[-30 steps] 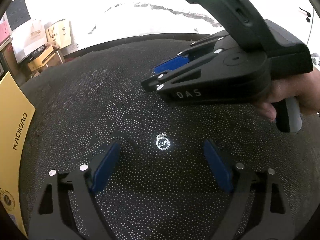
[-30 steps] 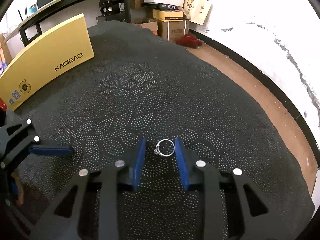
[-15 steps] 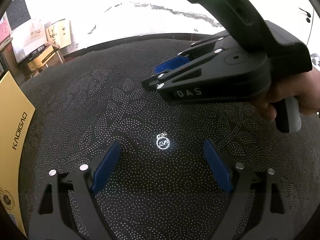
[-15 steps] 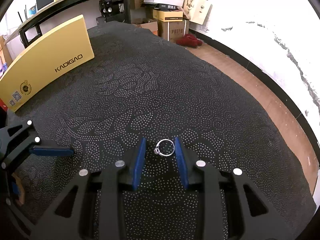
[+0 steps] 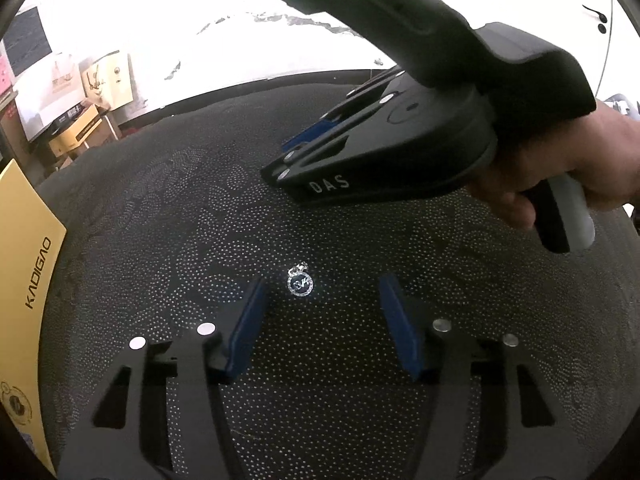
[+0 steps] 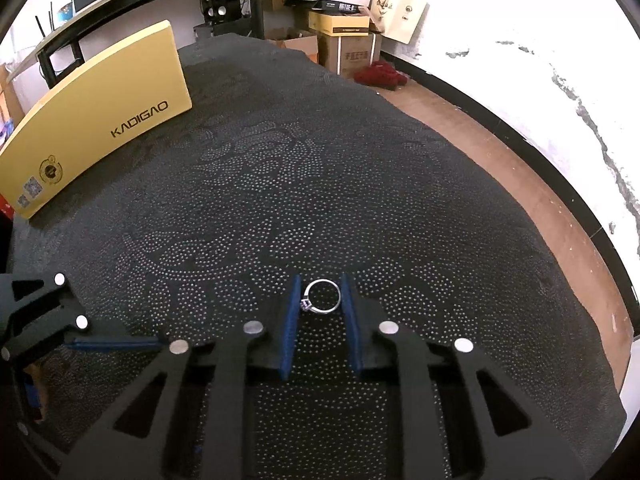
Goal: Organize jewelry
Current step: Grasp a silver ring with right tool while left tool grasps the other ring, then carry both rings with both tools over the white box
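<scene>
A small silver pendant (image 5: 301, 285) lies on the black dotted cloth (image 5: 168, 240). My left gripper (image 5: 322, 314) straddles it, jaws closing; the blue pads (image 5: 246, 328) stand clear of it on both sides. In the right wrist view a silver ring (image 6: 322, 298) with a small stone lies flat between the blue pads (image 6: 291, 312) of my right gripper (image 6: 321, 300). Its jaws are closing and both pads touch the ring's rim. The right gripper (image 5: 286, 160), held by a hand (image 5: 580, 168), angles down beyond the pendant and hides the ring in the left wrist view.
A yellow KADIGAO box (image 6: 100, 120) stands at the cloth's far left and shows at the left edge (image 5: 24, 280) of the left wrist view. The table edge (image 6: 500, 184) drops to a wooden floor (image 6: 520, 152) on the right. Cardboard boxes (image 6: 344, 40) sit beyond.
The left gripper's jaws have narrowed around the pendant. The right gripper's jaws have closed from a small gap onto the ring's sides. Neither hand has shifted.
</scene>
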Tool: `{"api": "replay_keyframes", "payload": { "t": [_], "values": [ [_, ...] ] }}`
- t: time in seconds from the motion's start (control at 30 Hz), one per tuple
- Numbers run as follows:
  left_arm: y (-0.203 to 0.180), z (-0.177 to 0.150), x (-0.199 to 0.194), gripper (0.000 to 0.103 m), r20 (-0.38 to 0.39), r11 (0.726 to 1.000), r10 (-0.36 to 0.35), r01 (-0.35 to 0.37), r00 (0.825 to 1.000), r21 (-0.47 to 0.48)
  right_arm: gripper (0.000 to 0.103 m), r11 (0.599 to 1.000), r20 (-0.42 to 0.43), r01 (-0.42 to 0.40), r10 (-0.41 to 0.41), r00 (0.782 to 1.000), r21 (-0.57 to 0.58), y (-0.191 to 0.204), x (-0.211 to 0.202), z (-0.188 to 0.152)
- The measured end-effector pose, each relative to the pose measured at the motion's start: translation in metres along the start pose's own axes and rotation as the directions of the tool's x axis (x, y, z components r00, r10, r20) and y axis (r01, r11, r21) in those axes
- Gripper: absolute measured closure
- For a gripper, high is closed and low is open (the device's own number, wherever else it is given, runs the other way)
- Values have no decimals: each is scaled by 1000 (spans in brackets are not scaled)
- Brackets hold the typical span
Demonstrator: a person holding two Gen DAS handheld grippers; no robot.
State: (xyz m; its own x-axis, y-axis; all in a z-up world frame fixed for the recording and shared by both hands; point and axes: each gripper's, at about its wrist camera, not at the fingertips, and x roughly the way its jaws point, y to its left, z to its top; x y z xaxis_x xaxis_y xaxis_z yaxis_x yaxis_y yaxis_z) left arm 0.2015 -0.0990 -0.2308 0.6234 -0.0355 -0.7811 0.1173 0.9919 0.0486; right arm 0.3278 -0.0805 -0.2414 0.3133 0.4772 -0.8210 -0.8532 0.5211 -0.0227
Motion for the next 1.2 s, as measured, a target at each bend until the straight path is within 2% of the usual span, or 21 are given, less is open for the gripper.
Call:
{"api": "replay_keyframes", "payload": {
  "t": [0.1, 0.27, 0.3, 0.33, 0.4, 0.83, 0.97, 1.2],
  "values": [
    [-6, -2, -3, 68, 10, 1000, -9, 9, 1000, 28, 82, 1000, 3, 3, -3, 1000, -1, 1, 0, 0],
    [-7, -2, -3, 72, 10, 1000, -10, 10, 1000, 23, 82, 1000, 8, 13, -13, 1000, -9, 3, 0, -1],
    [-6, -2, -3, 79, 11, 1000, -3, 3, 1000, 17, 82, 1000, 8, 13, -13, 1000, -9, 4, 0, -1],
    [-3, -1, -3, 80, 11, 1000, -5, 5, 1000, 6, 82, 1000, 8, 14, -14, 1000, -10, 5, 0, -1],
    [-3, -3, -3, 91, 10, 1000, 13, -12, 1000, -10, 82, 1000, 10, 13, -13, 1000, -7, 5, 0, -2],
    [-16, 0, -2, 91, 11, 998, 56, -56, 998, 22, 82, 1000, 3, 5, -5, 1000, -2, 1, 0, 0],
    [-16, -1, -4, 92, 12, 999, 34, -34, 999, -1, 82, 1000, 6, 17, -17, 1000, -13, 3, 0, 0],
    [-15, -3, -6, 92, 10, 999, 43, -43, 999, 1, 82, 1000, 19, 24, -24, 1000, 1, 13, -4, -4]
  ]
}}
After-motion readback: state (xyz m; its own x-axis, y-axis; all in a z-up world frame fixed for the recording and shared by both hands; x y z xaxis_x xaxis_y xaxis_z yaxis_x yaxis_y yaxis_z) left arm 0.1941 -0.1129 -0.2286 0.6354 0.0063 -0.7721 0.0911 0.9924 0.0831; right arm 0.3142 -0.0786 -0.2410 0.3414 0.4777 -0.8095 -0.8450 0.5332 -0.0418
